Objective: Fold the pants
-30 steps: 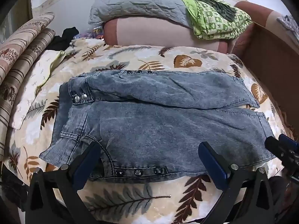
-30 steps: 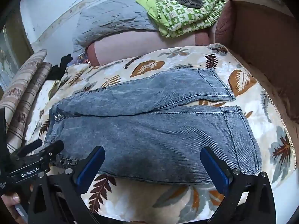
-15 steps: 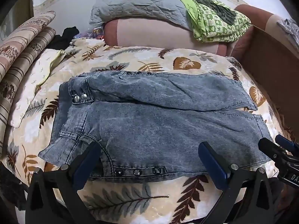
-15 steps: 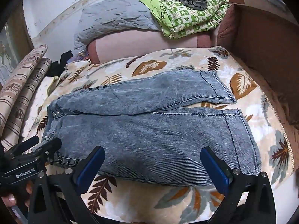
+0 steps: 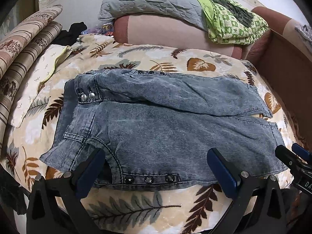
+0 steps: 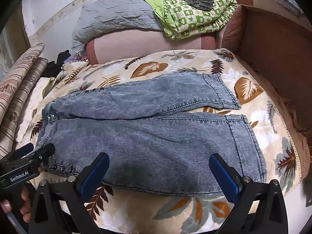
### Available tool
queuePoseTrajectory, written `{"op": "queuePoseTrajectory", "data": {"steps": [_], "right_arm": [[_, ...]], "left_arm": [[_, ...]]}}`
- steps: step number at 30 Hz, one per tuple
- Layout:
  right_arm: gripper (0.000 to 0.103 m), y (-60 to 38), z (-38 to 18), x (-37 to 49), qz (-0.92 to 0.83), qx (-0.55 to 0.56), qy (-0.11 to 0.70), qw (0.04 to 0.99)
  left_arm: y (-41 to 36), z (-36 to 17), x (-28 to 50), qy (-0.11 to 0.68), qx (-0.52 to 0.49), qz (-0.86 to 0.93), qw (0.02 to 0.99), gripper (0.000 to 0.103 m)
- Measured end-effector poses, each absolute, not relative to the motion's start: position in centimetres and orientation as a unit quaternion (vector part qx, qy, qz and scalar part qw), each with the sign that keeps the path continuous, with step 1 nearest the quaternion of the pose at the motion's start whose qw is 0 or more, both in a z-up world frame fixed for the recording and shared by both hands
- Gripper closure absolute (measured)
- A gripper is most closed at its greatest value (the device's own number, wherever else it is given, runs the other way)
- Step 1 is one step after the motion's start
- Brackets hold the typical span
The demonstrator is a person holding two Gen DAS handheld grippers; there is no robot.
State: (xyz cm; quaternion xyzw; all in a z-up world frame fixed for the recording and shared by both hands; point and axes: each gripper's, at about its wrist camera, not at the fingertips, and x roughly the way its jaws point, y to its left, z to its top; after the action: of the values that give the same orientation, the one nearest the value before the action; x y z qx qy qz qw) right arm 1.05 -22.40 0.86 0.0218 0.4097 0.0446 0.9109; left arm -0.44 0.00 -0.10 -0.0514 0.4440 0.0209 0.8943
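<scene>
The jeans [image 5: 165, 124] lie flat on a leaf-print blanket [image 5: 136, 210] spread over a sofa, waistband to the left, both legs running to the right; the far leg lies just beside the near one, their inner edges touching along most of the length and parting slightly at the hems; two metal snaps [image 5: 87, 96] show at the waistband, and a row of dark studs [image 5: 148, 179] runs along the near edge.

The left gripper [image 5: 156, 167] stands wide open and holds nothing; its blue pads [image 5: 91, 171] hover over the near waist end of the jeans, one by the pocket, the other further along the near leg; the right gripper [image 6: 159, 173] is likewise spread wide and empty, poised over the near leg's lower edge; each tool shows at the edge of the other's view, and a hand [image 6: 17, 204] grips the left one.

Behind the blanket sit a grey quilt [image 6: 117, 19], a green checked cloth [image 6: 195, 15] and, to the left, striped rolls [image 5: 23, 44].
</scene>
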Motion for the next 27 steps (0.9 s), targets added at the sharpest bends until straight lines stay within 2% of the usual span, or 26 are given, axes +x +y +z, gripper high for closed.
{"op": "queuePoseTrajectory", "data": {"steps": [20,22,27], "right_arm": [[0.000,-23.4,0.0,1.5,0.055,0.047,0.431,0.900],[0.000,-25.1,-1.1,1.5,0.066,0.087,0.451,0.886],[0.000,-32.4,-5.1,0.4,0.039,0.207,0.495,0.843]], "left_arm": [[2.3,-1.0,-0.2,0.463,-0.075,0.025,0.883,0.000],[5.1,-1.4,-0.4,0.469,-0.102,0.045,0.876,0.000],[17.2,-4.3,-2.3,0.478,-0.281,0.164,0.816,0.000]]}}
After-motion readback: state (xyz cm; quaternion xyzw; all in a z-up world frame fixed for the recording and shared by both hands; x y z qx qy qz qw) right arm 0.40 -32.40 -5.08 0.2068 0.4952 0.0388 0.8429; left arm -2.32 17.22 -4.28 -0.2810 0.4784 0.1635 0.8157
